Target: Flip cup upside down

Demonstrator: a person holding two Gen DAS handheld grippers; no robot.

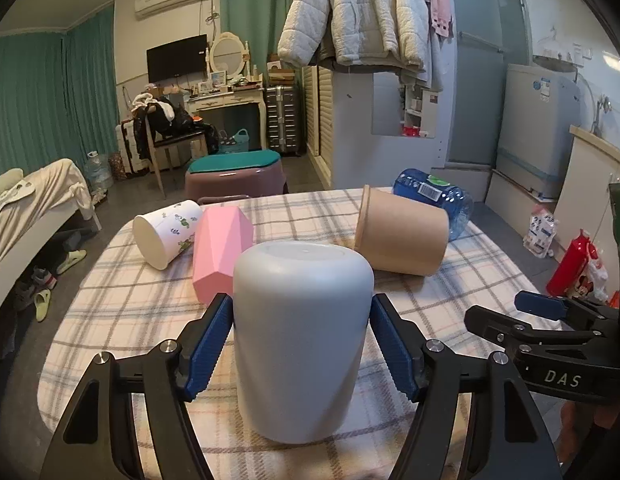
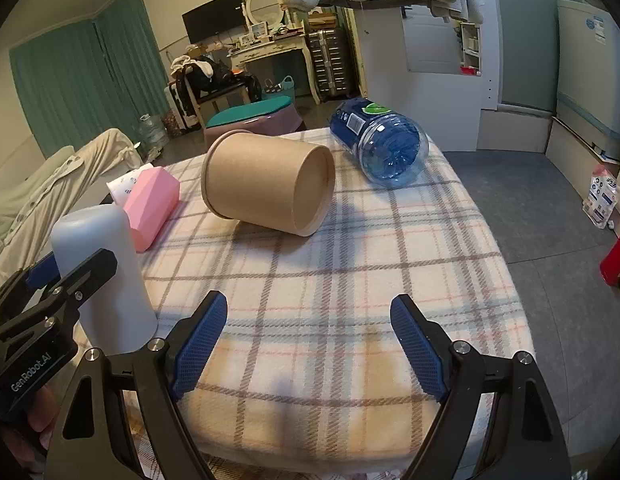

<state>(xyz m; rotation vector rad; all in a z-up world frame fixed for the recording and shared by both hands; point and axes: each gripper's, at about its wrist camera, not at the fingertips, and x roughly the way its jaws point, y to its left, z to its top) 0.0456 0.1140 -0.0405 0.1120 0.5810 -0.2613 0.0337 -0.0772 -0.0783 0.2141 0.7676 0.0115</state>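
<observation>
A pale grey cup (image 1: 301,340) stands upside down on the plaid tablecloth (image 1: 121,304), closed base up. My left gripper (image 1: 301,344) has a blue pad on each side of it; I cannot tell whether the pads press it or stand a hair off. The cup also shows at the left of the right wrist view (image 2: 105,276), with the left gripper's finger across it. My right gripper (image 2: 310,344) is open and empty above the cloth near the table's front edge, to the right of the cup.
A brown paper cup (image 1: 402,236) (image 2: 269,184), a pink faceted cup (image 1: 219,252) (image 2: 149,204) and a white printed cup (image 1: 165,232) lie on their sides behind. A blue water bottle (image 2: 380,144) lies at the far right. Floor drops off beyond the table edges.
</observation>
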